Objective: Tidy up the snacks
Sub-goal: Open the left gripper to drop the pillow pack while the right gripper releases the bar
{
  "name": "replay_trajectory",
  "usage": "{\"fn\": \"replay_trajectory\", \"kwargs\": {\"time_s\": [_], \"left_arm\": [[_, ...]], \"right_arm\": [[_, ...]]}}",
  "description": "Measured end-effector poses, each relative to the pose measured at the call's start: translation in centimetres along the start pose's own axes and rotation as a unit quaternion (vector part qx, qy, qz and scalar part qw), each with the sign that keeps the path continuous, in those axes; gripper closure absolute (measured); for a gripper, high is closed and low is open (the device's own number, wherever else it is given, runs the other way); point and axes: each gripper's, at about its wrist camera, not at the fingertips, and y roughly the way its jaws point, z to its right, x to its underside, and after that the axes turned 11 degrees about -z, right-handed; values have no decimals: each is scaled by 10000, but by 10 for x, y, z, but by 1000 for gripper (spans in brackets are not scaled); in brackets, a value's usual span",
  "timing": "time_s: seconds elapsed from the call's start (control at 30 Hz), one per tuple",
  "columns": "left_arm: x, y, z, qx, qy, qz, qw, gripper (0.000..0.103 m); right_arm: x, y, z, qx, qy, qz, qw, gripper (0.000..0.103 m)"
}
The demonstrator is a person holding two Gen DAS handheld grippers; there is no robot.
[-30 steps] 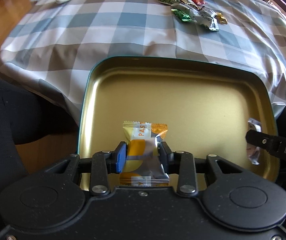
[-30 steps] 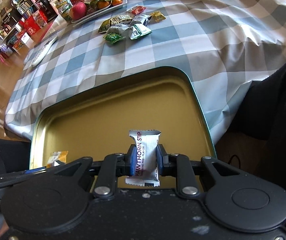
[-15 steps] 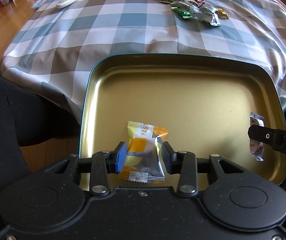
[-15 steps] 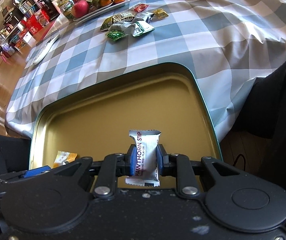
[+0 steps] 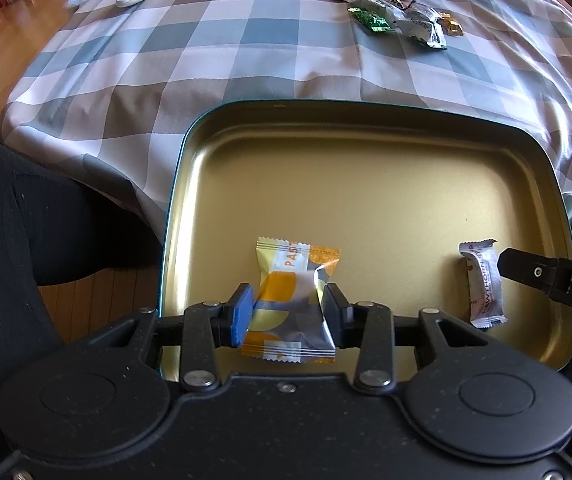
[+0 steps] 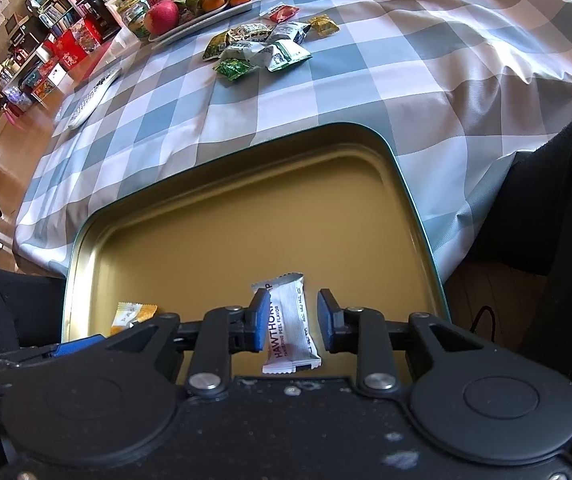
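Left wrist view showed the left gripper [image 5: 288, 312] low over the gold tin [image 5: 366, 148], its jaws part-way apart with the orange packet [image 5: 292, 300] between them; the pads sat right at its sides, and whether they pressed it could not be told. To the right, the white strip [image 5: 482, 282] lay on the tin floor. In the right wrist view the right gripper [image 6: 292, 322] had its jaws opening, with the strip [image 6: 290, 320] loose between them and a clear gap on its right side. The step in hand looked like dropping both snacks into the tin. More snacks [image 6: 259, 46] lay in a heap well away on the checked cloth [image 6: 326, 92]. Next, both grippers would probably need to lift clear, jaws wide, and reach for that heap.
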Motion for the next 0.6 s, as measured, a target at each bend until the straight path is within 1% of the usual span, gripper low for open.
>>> {"fn": "replay_trajectory", "kwargs": {"time_s": [0.1, 0.2, 0.27, 0.4, 0.43, 0.5, 0.6], "left_arm": [[0, 0, 0, -4, 0, 0, 10000, 54], [1, 1, 0, -10, -4, -5, 10000, 54], [1, 1, 0, -2, -12, -3, 10000, 54], [1, 0, -3, -23, -125, 33, 9999, 53], [2, -1, -4, -26, -161, 52, 9999, 52], [3, -3, -5, -29, -210, 101, 9997, 47], [3, -5, -5, -71, -197, 150, 9997, 47]], "right_arm": [[0, 0, -1, 14, -10, -2, 10000, 74], [0, 1, -1, 30, -21, -3, 10000, 71], [0, 1, -1, 37, -33, 1, 10000, 71], [1, 0, -3, 64, -91, 31, 9999, 68], [1, -1, -3, 74, -105, 39, 9999, 68], [1, -1, -5, 112, -147, 65, 9998, 65], [2, -2, -7, 217, -210, 84, 9995, 64]]}}
